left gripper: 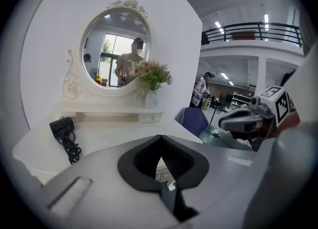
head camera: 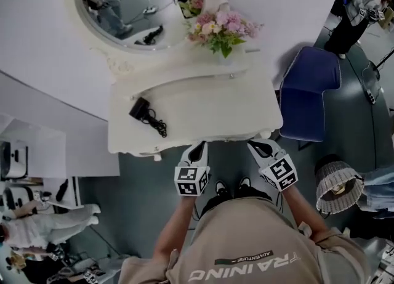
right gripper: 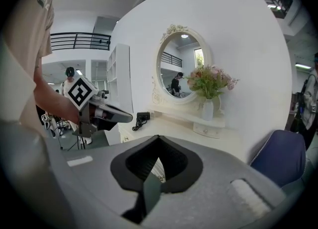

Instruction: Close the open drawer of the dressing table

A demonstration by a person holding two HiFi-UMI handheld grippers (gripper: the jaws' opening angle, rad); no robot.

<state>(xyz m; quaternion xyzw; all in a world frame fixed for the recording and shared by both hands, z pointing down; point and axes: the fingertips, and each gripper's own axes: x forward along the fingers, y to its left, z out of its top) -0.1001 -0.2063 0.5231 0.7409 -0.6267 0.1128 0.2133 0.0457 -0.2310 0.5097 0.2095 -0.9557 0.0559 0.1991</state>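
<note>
There are two grippers, and both are at the front edge of the one white table (head camera: 203,107). The left gripper (head camera: 198,146) and right gripper (head camera: 258,145) sit side by side, slightly apart. On each, the jaws are closed tip to tip with nothing gripped. The drawer (left gripper: 161,174) is tucked under the tabletop's front lip. It shows only as a white sliver with small metal fittings through the gap behind the left gripper's tips. How far in it sits I cannot tell. The top carries one black hairdryer (head camera: 140,109) with its cord. One oval mirror (head camera: 129,5) and one vase of pink flowers (head camera: 221,28) stand at the back. One blue chair (head camera: 308,92) stands just to the right.
</note>
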